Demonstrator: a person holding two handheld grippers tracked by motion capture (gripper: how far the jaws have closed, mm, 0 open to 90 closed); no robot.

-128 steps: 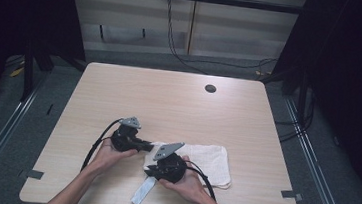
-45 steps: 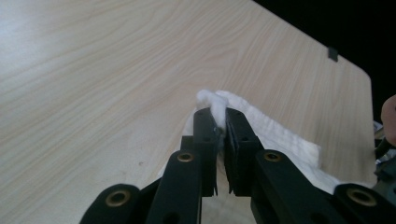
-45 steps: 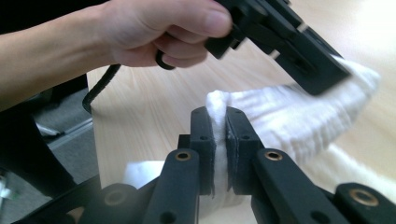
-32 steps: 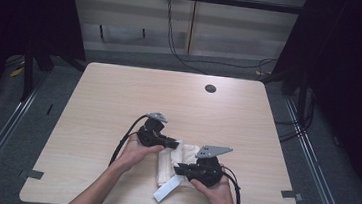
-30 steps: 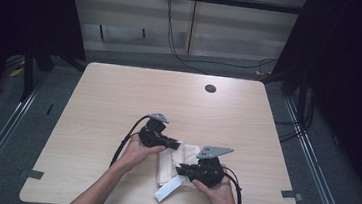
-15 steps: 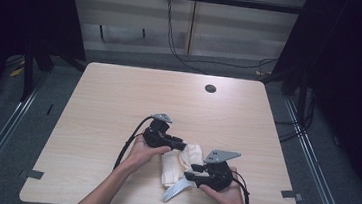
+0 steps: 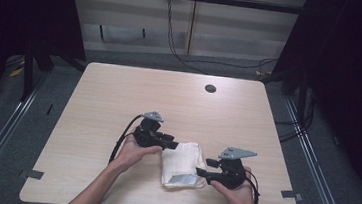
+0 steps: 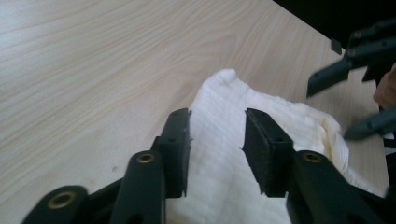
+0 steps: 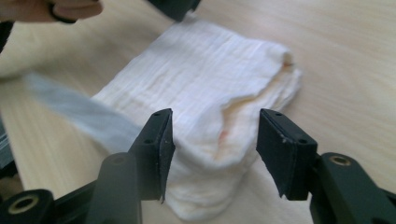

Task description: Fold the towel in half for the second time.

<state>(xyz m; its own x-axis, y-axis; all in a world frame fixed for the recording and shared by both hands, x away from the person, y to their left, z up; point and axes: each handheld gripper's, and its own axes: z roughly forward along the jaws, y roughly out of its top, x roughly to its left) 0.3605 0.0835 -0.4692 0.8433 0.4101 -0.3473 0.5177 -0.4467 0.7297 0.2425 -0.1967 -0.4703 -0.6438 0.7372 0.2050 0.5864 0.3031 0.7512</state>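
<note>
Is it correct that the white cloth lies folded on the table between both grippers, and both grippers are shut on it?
Not quite. The white cloth does lie folded on the table between them, but the left gripper and right gripper are open; their jaws have just been opening, as both gripper views show.

A: My high view looks forward and down over the whole table (image 7: 119, 91).

B: Both gripper views sit low and close (facing inward), sharing the folded cloth (image 8: 224, 163) between them.
</note>
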